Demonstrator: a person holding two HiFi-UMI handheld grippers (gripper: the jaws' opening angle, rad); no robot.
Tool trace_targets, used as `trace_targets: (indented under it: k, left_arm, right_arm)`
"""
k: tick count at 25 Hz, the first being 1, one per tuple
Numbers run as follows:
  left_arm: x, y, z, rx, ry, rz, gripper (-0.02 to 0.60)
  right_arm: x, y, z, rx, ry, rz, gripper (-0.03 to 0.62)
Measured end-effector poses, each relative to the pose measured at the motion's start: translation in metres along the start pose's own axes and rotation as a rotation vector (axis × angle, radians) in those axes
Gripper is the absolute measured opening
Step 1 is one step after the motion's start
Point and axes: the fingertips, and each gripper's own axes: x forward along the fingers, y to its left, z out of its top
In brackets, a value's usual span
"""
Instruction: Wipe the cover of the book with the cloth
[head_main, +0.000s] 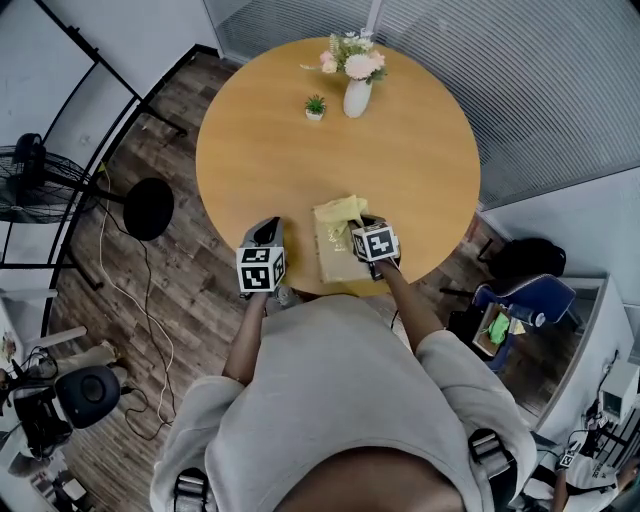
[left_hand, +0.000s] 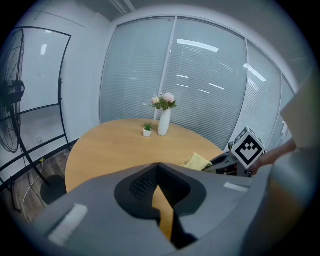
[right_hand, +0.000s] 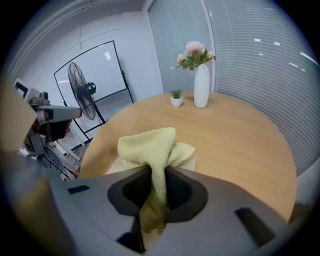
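A thin tan book (head_main: 336, 262) lies at the near edge of the round wooden table (head_main: 280, 150). A pale yellow cloth (head_main: 340, 209) is bunched on the book's far end. My right gripper (head_main: 362, 224) sits over the book, shut on a fold of the cloth (right_hand: 150, 145), which rises in a hump ahead of the jaws. A pale strip of the book (right_hand: 111, 168) shows beneath it. My left gripper (head_main: 267, 230) hovers at the table edge left of the book, jaws shut on nothing (left_hand: 159, 172). From there the cloth (left_hand: 196, 161) and right gripper (left_hand: 225, 161) show at right.
A white vase of flowers (head_main: 357, 92) and a small potted plant (head_main: 315, 106) stand at the table's far side. Off the table to the left are a black stool (head_main: 148, 207) and a floor fan (head_main: 30, 180); a blue chair (head_main: 530, 300) is at right.
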Motion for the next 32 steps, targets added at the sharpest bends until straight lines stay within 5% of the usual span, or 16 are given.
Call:
trace_targets:
  k: [32]
  left_arm:
    - [0.010,-0.018,-0.002,0.059,0.022,-0.074,0.009]
  right_arm:
    - [-0.057,-0.065,-0.020,0.065,-0.031,-0.205,0.072]
